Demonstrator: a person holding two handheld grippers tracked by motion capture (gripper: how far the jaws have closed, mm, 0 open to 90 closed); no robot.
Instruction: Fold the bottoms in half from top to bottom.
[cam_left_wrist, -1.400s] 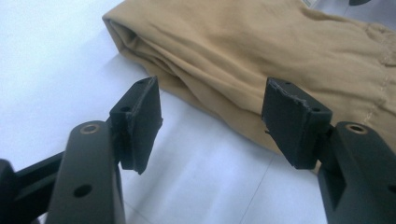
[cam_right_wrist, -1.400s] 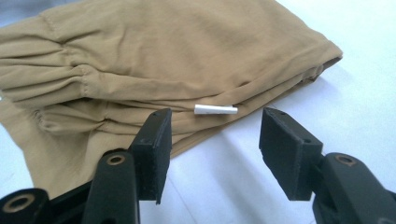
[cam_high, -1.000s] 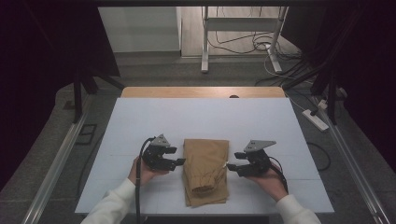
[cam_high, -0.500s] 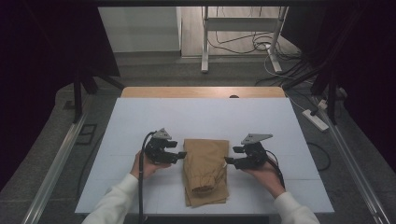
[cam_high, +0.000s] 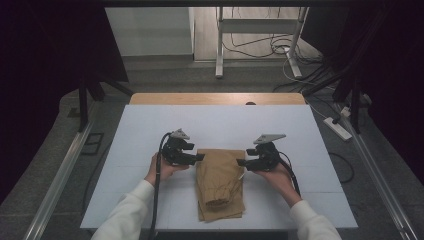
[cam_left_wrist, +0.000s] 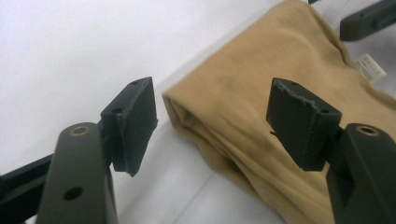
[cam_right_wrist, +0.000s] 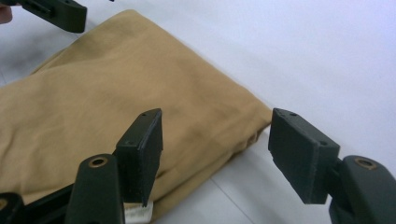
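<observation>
A folded tan garment (cam_high: 220, 182) lies on the white table (cam_high: 150, 130), long side pointing away from the person. My left gripper (cam_high: 201, 157) stands open at its far left corner. In the left gripper view that corner of the garment (cam_left_wrist: 261, 84) shows between the jaws of the left gripper (cam_left_wrist: 212, 123), untouched. My right gripper (cam_high: 240, 162) is open at the far right corner. Its jaws have just been opening. In the right gripper view the garment (cam_right_wrist: 116, 93) has its corner between the jaws of the right gripper (cam_right_wrist: 217, 149), and the pads do not press on it.
A white label (cam_left_wrist: 370, 65) sticks out at the garment's right edge. A wooden strip (cam_high: 215, 98) borders the table's far edge. Beyond it are a metal stand (cam_high: 260, 35) and cables on the floor. A power strip (cam_high: 339, 128) lies on the floor at the right.
Both hands have slid their grippers away from the person along the garment's sides, up to its far corners. The garment lies as before.
</observation>
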